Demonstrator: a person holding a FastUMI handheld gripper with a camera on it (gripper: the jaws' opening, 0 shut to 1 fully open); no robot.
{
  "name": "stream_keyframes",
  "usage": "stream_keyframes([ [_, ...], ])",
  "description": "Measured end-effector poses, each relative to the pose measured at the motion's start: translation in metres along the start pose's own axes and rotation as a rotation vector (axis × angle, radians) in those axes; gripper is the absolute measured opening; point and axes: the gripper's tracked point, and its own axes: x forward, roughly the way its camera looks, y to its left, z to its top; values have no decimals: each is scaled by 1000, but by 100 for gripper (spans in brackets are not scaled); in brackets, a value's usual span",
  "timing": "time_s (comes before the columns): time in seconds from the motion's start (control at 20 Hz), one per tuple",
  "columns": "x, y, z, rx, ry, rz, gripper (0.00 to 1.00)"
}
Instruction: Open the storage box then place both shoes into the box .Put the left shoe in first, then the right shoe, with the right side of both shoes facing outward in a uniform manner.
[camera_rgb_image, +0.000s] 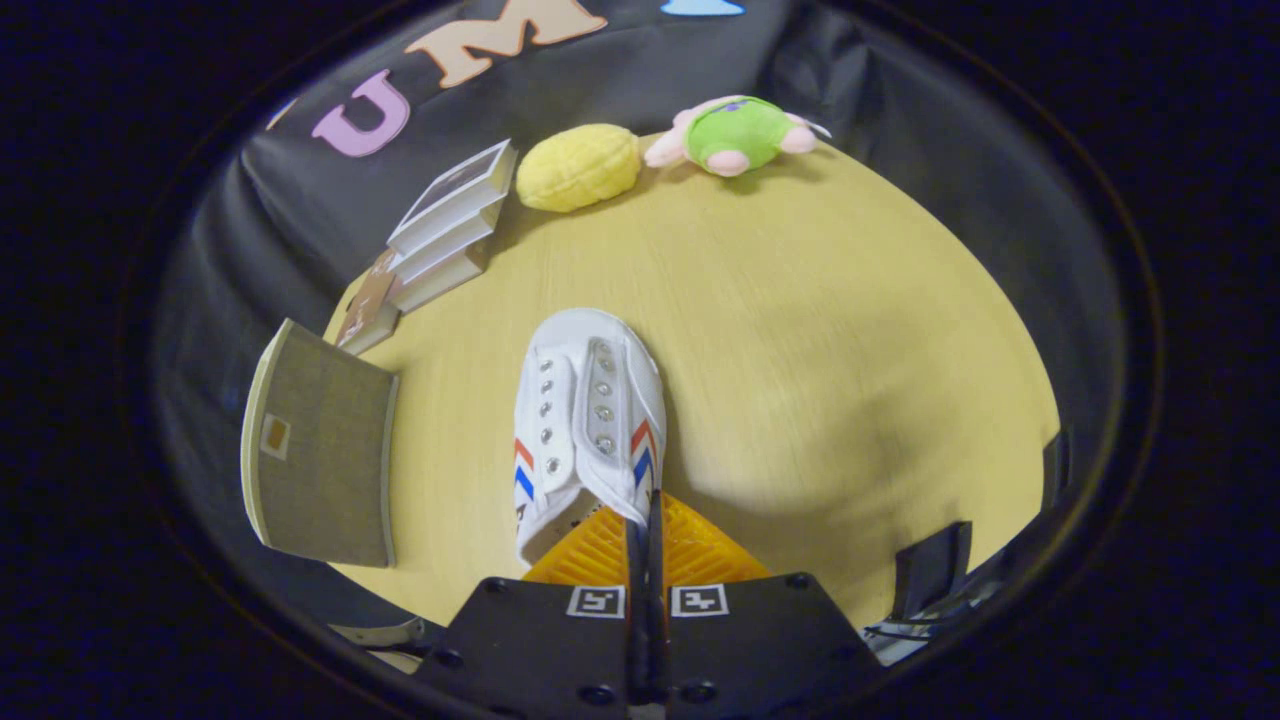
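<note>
A white canvas shoe (585, 420) with red and blue side stripes hangs just ahead of my fingers, toe pointing away from me. My gripper (645, 525) is shut on the shoe, both fingers pinching the thin edge of its opening at the heel end. The shoe's soft shadow falls on the wooden table (820, 300) to its right, so the shoe looks lifted off the surface. The grey fabric storage box (315, 455) with a small tag stands to the left of the shoe, near the table's edge. I cannot tell whether it is open.
Beyond the box lies a stack of white books (445, 225). A yellow plush (580, 167) and a green and pink plush toy (735, 135) rest at the table's far edge. A dark bracket (935, 570) sits at the near right.
</note>
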Motion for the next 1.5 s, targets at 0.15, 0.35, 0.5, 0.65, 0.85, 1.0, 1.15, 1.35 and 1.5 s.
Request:
stream_keyframes([
  [0.15, 1, -7, -5, -29, 32, -30, 4],
  [0.35, 7, -10, -8, -15, 77, -35, 5],
  [0.5, 11, -16, 1, -2, 122, -32, 6],
  [0.65, 9, -14, -5, -29, 135, -21, 7],
  [0.85, 6, -11, -3, -29, 90, -8, 3],
  [1.0, -2, 10, -6, 30, 91, 86, 3],
  [1.15, -1, 25, -8, 83, 97, 149, 3],
  [1.35, -10, 47, -16, 103, 97, 218, 3],
  [1.5, -17, 69, -18, 180, 120, 298, 3],
])
